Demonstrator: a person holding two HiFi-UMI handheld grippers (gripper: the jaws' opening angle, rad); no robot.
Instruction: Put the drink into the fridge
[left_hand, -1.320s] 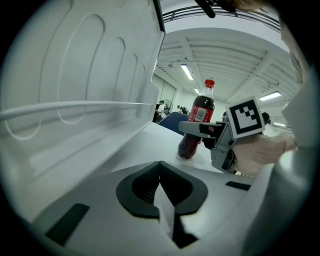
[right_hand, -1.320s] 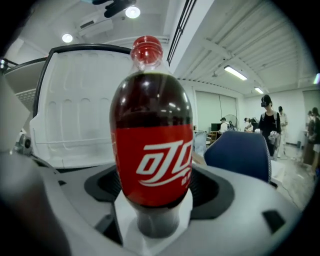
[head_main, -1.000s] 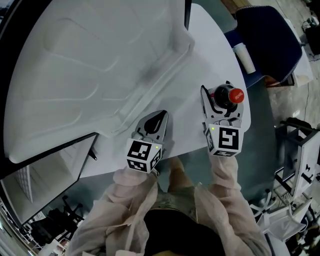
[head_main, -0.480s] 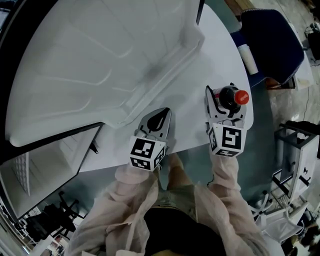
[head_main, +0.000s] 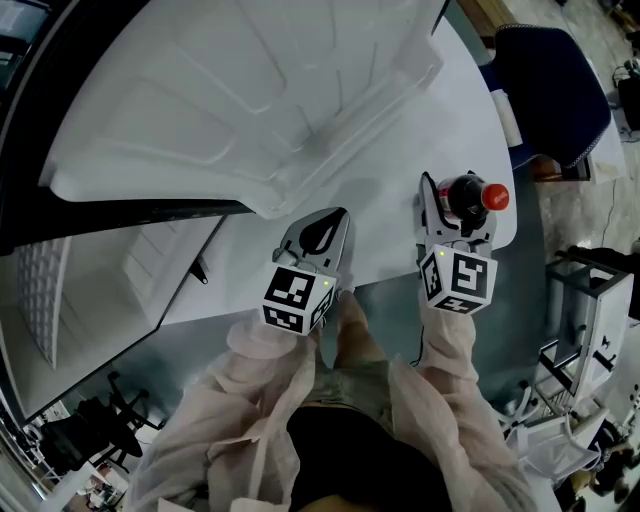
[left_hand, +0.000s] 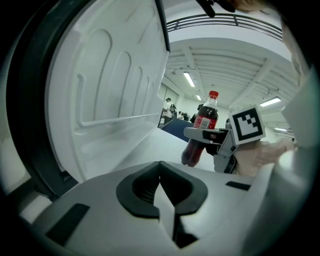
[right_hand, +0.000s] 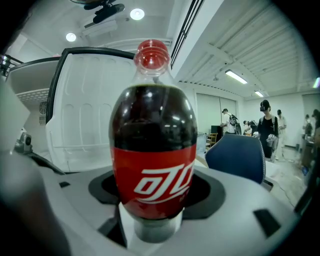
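At about 3 o'clock in the head view, above the white worktop (head_main: 425, 140), a cola bottle (head_main: 463, 194) is pinched upright at its label by the right hand-held gripper (head_main: 452, 210). At 9 o'clock of it, the left hand-held gripper (head_main: 328, 222) is pressed together on nothing. The open fridge door (head_main: 250, 90) fills 11 o'clock. The bottle is best carried upright toward the fridge, with the pinch held firm and the idle gripper held clear of the path.
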